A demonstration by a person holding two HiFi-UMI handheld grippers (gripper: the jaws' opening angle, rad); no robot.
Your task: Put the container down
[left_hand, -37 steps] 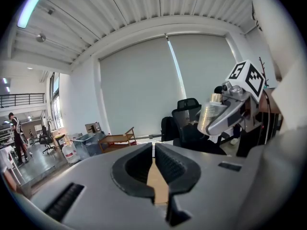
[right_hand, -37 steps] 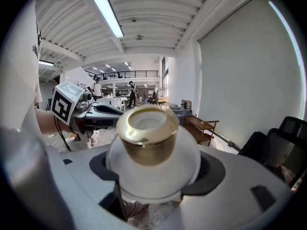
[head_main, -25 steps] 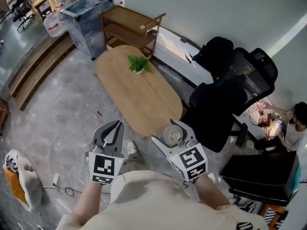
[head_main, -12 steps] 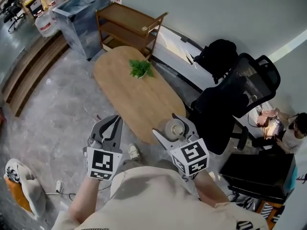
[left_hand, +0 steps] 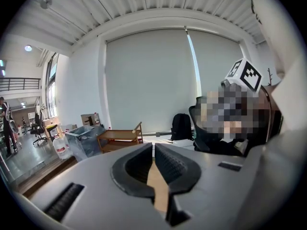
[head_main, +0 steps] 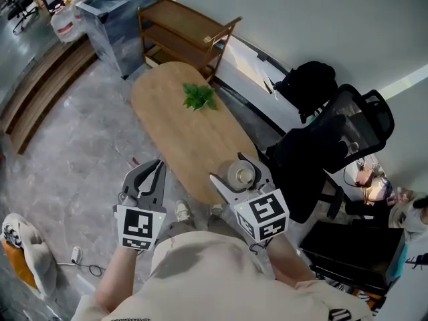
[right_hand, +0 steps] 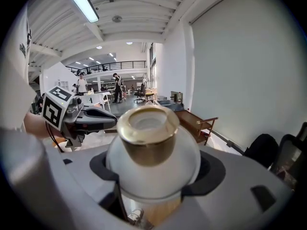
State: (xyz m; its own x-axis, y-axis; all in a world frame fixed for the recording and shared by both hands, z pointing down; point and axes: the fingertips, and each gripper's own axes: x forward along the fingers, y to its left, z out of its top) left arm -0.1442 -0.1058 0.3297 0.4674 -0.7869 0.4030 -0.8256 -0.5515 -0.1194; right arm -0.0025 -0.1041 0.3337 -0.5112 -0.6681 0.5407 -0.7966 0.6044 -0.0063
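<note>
The right gripper (head_main: 235,176) has its fingers (right_hand: 214,172) spread wide around a round frosted-white container (head_main: 242,174) with a brass-coloured neck, gripping it at the widest part of the belly. It holds it above the near end of the oval wooden worktop (head_main: 190,132), apparently not yet touching the wood. To set it down well, lower it straight and keep the neck upright. Aim a little further in from the near rim so the rounded base lands on wood with room to spare. Part the fingers only once the base bears its own weight, since a globe like this would likely roll or tip if let go early. The small green plant (head_main: 198,96) sits well apart at the far end and is no obstacle. The left gripper (head_main: 155,169) hangs off the worktop's left edge, its fingers (left_hand: 173,166) drawn together on nothing. The head view alone shows where the container sits against the worktop's edge and the black office chair (head_main: 334,146) to the right. The right gripper view alone shows the neck's open mouth and how the belly seats between the pads, though the base and its gap above the wood are hidden there.
</note>
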